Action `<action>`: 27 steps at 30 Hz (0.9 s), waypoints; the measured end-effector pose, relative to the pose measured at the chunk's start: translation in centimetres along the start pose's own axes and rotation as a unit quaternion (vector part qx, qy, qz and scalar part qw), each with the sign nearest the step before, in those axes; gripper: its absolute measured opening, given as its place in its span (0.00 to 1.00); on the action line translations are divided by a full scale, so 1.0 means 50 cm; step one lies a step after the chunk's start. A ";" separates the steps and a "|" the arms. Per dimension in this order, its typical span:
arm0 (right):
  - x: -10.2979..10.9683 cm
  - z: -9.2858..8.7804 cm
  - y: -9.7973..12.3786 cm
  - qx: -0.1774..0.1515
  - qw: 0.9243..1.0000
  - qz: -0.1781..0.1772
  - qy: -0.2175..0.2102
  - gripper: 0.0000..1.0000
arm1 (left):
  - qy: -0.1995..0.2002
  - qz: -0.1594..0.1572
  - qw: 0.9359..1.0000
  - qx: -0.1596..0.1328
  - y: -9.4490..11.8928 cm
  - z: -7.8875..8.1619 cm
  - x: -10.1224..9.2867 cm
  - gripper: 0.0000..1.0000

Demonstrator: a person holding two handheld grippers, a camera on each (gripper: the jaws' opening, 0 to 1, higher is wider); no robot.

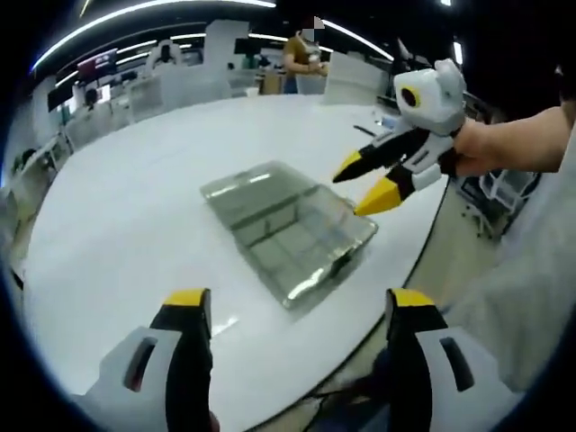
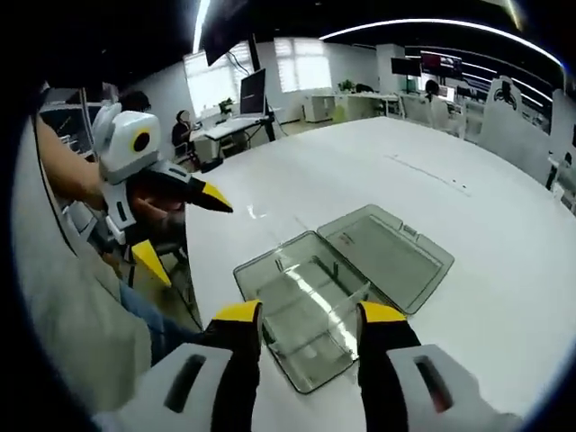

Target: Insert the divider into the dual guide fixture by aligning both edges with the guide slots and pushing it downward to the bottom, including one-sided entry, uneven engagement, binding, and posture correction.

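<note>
A clear plastic box (image 1: 288,223) lies open on the white table (image 1: 135,207), near its edge. The tray half (image 2: 301,328) has thin clear partitions inside; its flat lid (image 2: 389,254) lies flung back beside it. I cannot pick out a loose divider. My left gripper (image 1: 297,304) hovers open short of the box, nothing between its jaws; in the right gripper view the left gripper (image 2: 184,232) hangs off the table's edge. My right gripper (image 2: 310,315) is open just over the tray's near rim. From the right, the right gripper (image 1: 369,178) points its yellow tips at the tray's far corner.
The table's curved edge (image 1: 423,243) runs close to the box, with floor and a chair beyond. A person's sleeve (image 2: 63,306) fills the near side. Desks, monitors (image 2: 252,90) and seated people stand far back in the office.
</note>
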State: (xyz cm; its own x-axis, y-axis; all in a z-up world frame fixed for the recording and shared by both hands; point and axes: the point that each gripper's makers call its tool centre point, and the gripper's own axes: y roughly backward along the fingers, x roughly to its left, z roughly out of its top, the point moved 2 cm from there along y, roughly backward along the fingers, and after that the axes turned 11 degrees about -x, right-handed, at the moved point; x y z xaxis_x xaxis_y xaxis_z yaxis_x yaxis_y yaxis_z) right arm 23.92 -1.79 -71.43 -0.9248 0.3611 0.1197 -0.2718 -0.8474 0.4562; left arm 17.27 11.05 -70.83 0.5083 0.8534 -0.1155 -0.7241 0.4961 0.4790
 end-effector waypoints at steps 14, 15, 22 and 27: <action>0.027 -0.023 0.042 -0.035 0.999 0.015 0.017 0.59 | 0.017 0.030 0.999 0.005 -0.007 -0.003 -0.014 0.76; 0.028 -0.025 0.043 -0.037 0.999 0.015 0.019 0.59 | 0.017 0.031 0.999 0.007 -0.007 -0.006 -0.015 0.76; 0.036 -0.042 0.061 -0.050 0.999 0.015 0.011 0.66 | 0.025 0.040 0.999 0.016 -0.001 -0.017 -0.018 0.76; 0.035 -0.047 0.077 -0.049 0.999 0.009 0.014 0.69 | 0.038 0.049 0.998 0.011 -0.003 -0.019 -0.023 0.77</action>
State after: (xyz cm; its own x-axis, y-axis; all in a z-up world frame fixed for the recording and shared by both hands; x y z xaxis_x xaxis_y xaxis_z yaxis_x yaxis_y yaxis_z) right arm 20.63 -5.34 -71.52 -0.9364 0.3360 0.1016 -0.2791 -0.8882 0.3649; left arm 16.35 10.15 -71.58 0.3986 0.9074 -0.1333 -0.7571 0.4076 0.5106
